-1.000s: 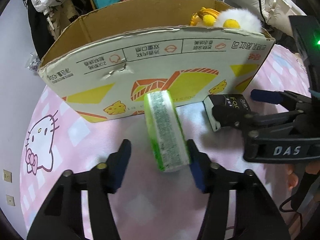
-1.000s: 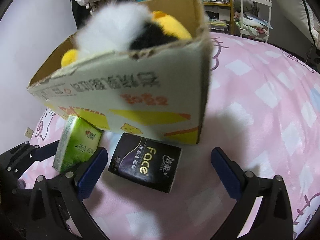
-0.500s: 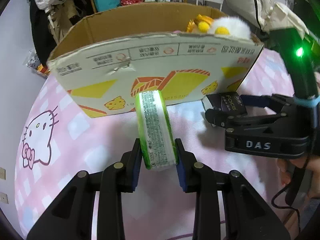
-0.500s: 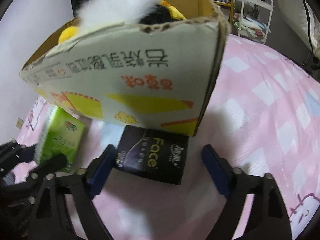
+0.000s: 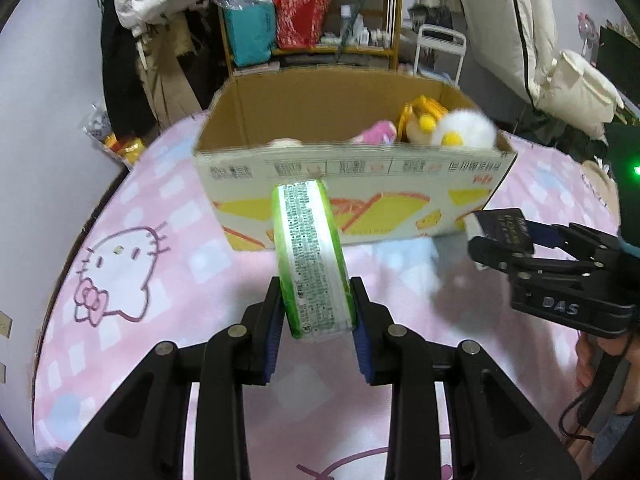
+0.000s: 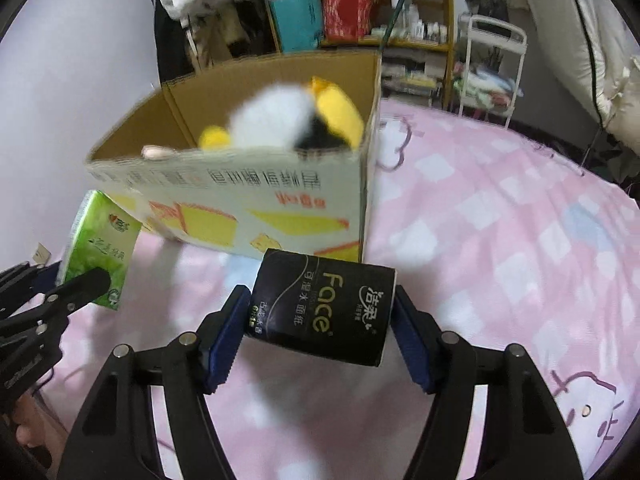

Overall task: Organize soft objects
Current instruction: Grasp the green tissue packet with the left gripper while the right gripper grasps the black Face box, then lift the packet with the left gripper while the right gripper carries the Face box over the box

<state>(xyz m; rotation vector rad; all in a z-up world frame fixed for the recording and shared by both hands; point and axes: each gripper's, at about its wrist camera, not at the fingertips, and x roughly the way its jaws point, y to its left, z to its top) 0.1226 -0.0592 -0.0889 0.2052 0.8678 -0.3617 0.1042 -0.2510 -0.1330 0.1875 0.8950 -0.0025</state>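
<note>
The left gripper [image 5: 316,320] is clamped on the green tissue pack [image 5: 310,256], and the right gripper [image 6: 320,336], jaws closing, pinches the black tissue pack [image 6: 324,308]; both are held just before the cardboard box [image 5: 360,184], above the pink bedspread [image 5: 160,280]. Either soft pack could squeeze out or catch the box's near wall. Only the left wrist view shows the pink plush [image 5: 376,133] inside.

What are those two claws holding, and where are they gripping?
Left gripper pinches the green tissue pack at its near end; right gripper, closing, clamps the black tissue pack by its sides.
</note>
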